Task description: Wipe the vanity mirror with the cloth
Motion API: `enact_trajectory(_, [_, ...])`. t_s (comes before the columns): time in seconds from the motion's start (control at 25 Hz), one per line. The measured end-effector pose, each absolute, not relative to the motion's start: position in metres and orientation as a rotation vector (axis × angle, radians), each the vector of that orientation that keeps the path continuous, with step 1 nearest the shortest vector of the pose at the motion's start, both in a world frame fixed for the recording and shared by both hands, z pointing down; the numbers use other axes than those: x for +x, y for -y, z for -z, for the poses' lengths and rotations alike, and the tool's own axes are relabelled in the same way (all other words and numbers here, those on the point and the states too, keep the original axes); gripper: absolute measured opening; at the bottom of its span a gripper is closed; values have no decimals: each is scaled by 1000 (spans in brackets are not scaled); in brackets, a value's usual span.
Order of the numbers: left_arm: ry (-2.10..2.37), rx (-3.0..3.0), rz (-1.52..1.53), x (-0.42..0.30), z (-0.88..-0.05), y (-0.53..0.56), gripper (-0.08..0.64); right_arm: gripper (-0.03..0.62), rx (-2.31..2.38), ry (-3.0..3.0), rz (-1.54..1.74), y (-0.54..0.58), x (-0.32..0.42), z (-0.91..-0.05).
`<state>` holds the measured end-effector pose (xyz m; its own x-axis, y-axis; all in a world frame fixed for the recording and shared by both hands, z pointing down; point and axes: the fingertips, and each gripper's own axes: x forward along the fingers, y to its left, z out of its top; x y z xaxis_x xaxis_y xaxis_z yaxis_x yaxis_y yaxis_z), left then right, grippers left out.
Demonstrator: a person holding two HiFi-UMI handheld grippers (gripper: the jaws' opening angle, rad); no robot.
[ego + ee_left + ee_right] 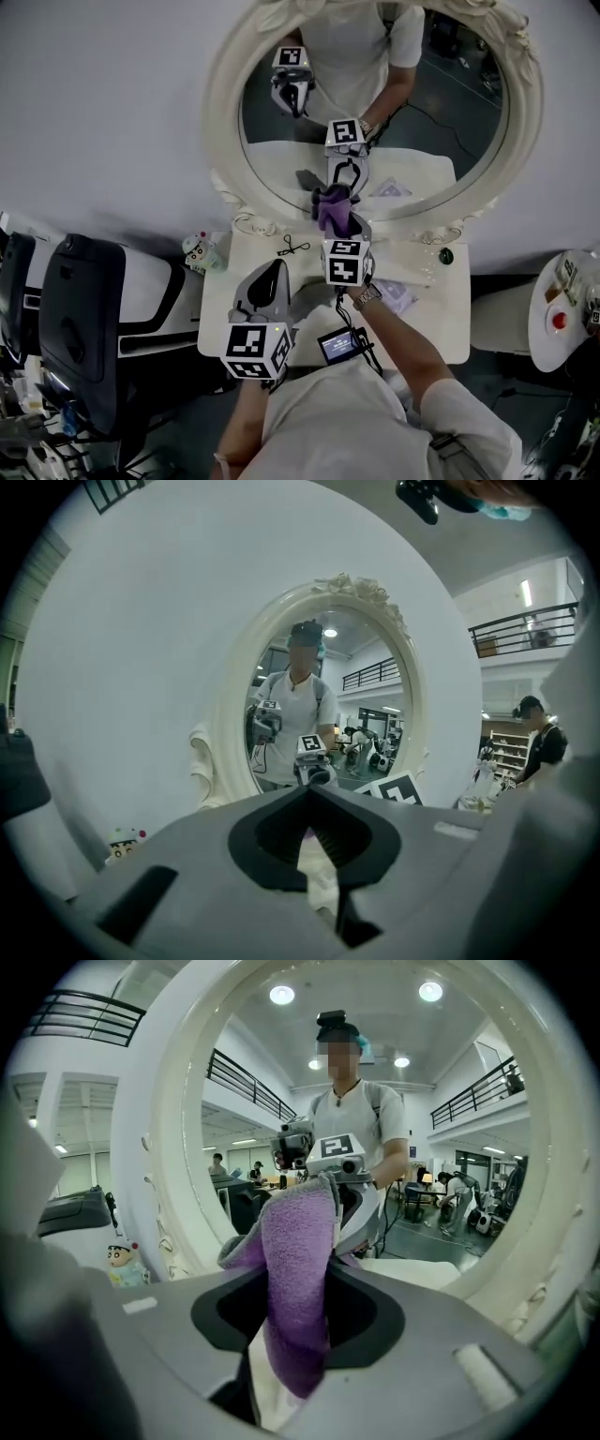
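The cloth [334, 208] sticks up from the right hand-held gripper [342, 232], whose jaws are clamped on it. Its top is at the mirror's [441, 131] lower glass, just ahead; contact is unclear. To wipe well, I'd press it flat and sweep in overlapping strokes. The left hand-held gripper [277, 272], jaws together and empty, hangs over the bench [441, 309].

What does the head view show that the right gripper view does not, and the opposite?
Only the head view: a small black clip on the vanity top and a red button at far right. Only the right gripper view: reflected ceiling lights. Both: the purple cloth clamped in the right tool, the white mirror frame, the small figurine.
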<state>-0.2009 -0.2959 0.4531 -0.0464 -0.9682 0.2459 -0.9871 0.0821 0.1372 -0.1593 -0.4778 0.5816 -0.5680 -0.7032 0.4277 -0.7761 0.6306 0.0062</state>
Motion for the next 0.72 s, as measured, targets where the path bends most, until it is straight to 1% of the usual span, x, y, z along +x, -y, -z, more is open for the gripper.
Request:
enact_trajectory(0.44, [1879,2172,-101,-132,-450,336,3,161,1484,2289,-253,527,-24,-571])
enact_trajectory(0.6, [1839,2205,-101,-115,-449,342,4,161,1566,2236,-255,537,11,-567])
enact_trajectory(0.72, [1831,2207,-101,-112,-451,344,3,160,1610,2230,-296,540,23,-566])
